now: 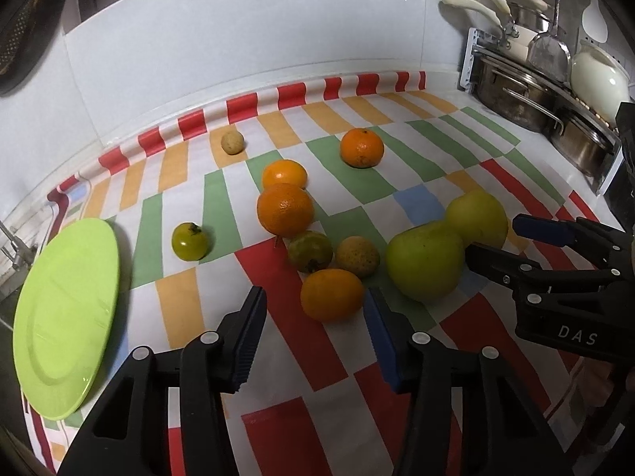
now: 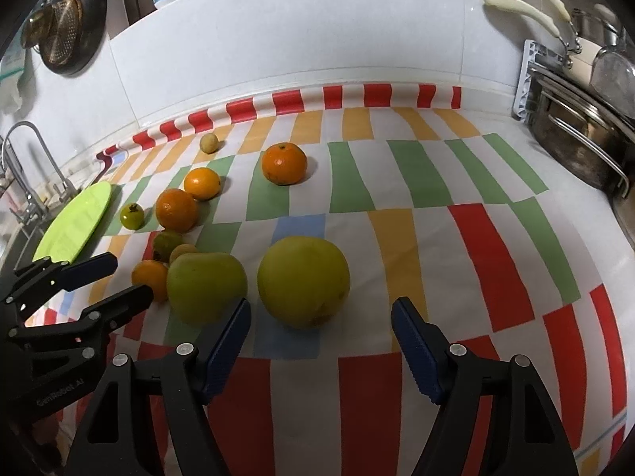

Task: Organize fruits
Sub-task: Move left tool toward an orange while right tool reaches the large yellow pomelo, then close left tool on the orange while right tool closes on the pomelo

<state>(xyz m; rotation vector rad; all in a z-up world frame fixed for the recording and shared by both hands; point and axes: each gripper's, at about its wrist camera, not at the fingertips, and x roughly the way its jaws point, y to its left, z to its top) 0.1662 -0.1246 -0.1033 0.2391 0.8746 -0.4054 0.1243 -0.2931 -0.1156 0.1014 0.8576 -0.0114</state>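
Note:
Several fruits lie on a checked cloth (image 1: 278,357). My left gripper (image 1: 315,317) is open and empty, just before a small orange (image 1: 331,294). Behind it are a speckled fruit (image 1: 357,256), a green-brown fruit (image 1: 310,250), two oranges (image 1: 285,209) (image 1: 284,174), a far orange (image 1: 362,147), a green tomato (image 1: 189,241) and a small tan fruit (image 1: 232,142). Two big yellow-green fruits (image 1: 424,260) (image 1: 478,218) lie right. My right gripper (image 2: 321,323) is open and empty, just before one big yellow-green fruit (image 2: 303,281); the other (image 2: 206,287) lies left of it.
A lime green plate (image 1: 67,313) lies at the cloth's left edge, beside a sink tap (image 2: 24,166). Steel pots (image 1: 512,93) and a white jug (image 1: 597,79) stand on a rack at the right. A white tiled wall backs the counter.

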